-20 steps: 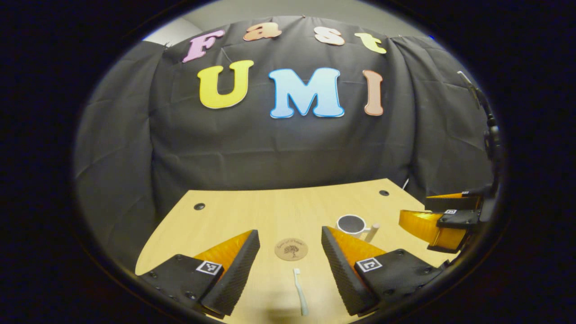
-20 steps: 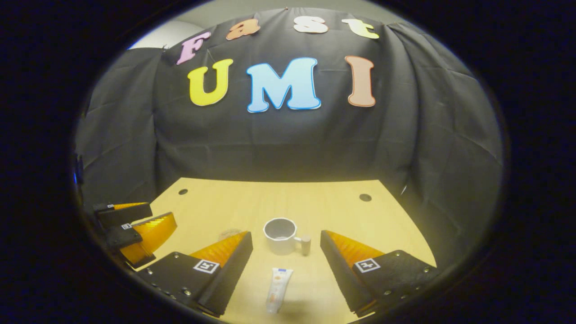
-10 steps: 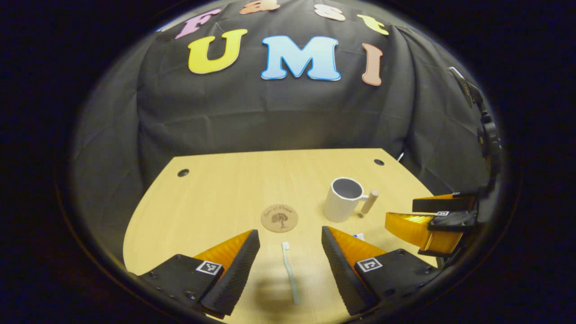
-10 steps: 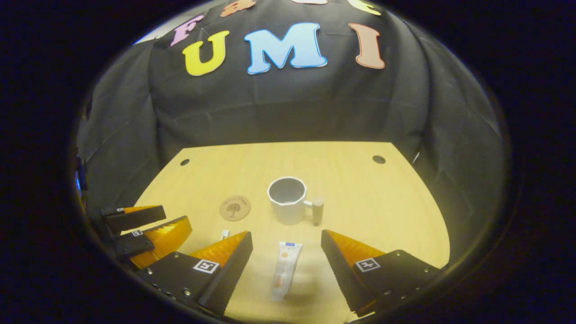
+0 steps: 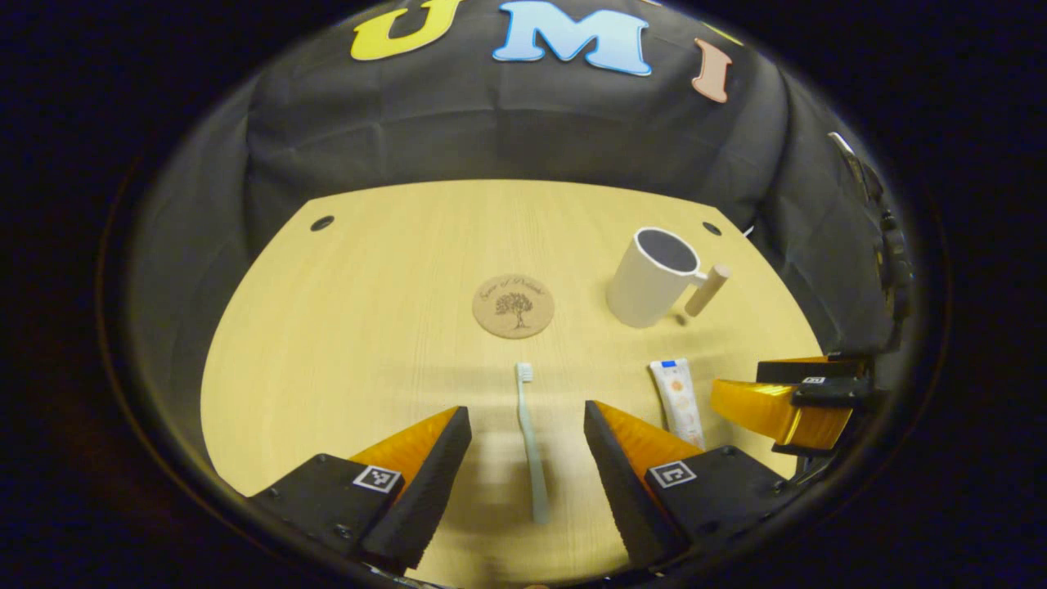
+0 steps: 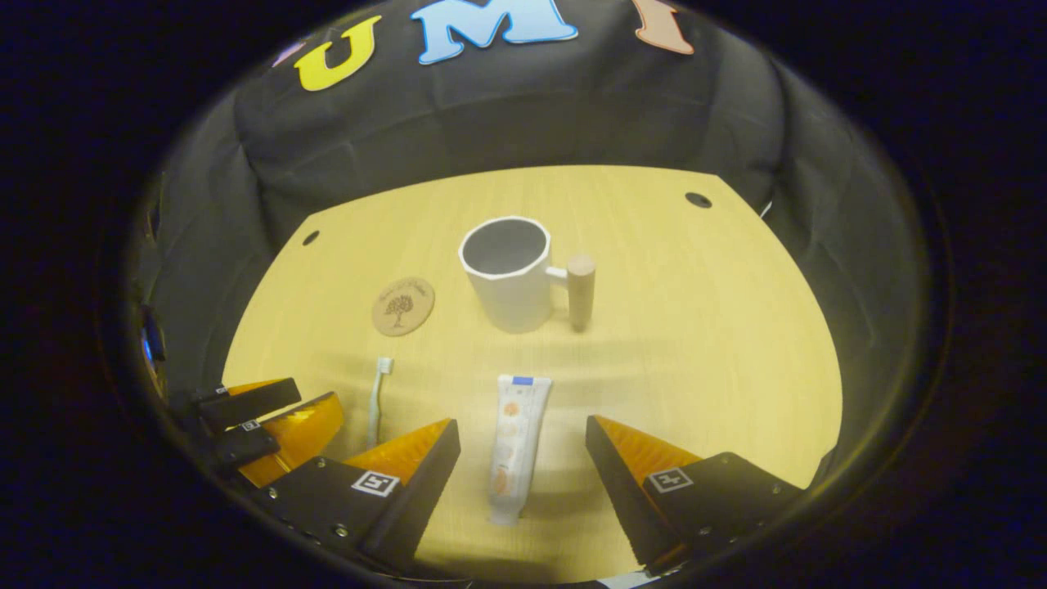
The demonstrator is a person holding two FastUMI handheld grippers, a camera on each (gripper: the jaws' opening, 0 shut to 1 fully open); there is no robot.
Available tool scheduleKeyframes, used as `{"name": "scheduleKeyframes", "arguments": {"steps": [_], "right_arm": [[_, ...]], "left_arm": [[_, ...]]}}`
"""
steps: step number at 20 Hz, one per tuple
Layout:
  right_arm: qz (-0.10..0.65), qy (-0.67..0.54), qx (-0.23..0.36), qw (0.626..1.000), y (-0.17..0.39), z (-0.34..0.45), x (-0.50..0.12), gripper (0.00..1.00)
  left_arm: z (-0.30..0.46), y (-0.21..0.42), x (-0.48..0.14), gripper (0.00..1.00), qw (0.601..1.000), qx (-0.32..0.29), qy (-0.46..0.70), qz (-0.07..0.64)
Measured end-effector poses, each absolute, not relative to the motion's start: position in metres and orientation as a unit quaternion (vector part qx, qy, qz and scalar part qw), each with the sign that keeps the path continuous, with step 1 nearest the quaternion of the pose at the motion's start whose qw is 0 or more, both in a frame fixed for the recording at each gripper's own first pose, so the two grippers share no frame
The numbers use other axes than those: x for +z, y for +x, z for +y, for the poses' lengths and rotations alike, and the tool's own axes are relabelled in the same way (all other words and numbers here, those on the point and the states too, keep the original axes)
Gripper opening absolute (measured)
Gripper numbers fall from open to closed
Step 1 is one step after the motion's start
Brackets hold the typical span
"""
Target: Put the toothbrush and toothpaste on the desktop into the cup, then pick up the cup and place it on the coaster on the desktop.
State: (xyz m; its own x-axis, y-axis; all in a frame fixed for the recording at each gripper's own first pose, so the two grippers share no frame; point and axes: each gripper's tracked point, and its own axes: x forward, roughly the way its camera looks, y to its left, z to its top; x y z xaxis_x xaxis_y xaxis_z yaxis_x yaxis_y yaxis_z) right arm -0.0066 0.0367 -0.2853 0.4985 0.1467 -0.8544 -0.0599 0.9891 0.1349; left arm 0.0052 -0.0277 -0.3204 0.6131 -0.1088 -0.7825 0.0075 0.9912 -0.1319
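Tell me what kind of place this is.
Most likely a staged recording booth, not a real bathroom: black cloth wall behind a light wooden desk, with only a cup, coaster, toothbrush and toothpaste laid out.

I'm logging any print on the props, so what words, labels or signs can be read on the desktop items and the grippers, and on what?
Coaster: a tree picture with an arc of script above it, too small to read.
Toothpaste tube: round printed marks, no legible words.
Left gripper and right gripper: square black-and-white marker tags on the finger mounts, patterns, not text.
Toothbrush and cup: no print visible.
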Motion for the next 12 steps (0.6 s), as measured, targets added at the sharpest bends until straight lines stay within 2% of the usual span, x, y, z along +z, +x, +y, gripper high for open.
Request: {"name": "scheduleKeyframes", "arguments": {"steps": [12], "right_arm": [[0.594, 0.017, 0.058, 0.802, -0.017, 0.04, -0.344, 0.92]], "left_arm": [[-0.028, -0.011, -0.39, 0.95, 0.833, -0.012, -0.083, 0.547]]}}
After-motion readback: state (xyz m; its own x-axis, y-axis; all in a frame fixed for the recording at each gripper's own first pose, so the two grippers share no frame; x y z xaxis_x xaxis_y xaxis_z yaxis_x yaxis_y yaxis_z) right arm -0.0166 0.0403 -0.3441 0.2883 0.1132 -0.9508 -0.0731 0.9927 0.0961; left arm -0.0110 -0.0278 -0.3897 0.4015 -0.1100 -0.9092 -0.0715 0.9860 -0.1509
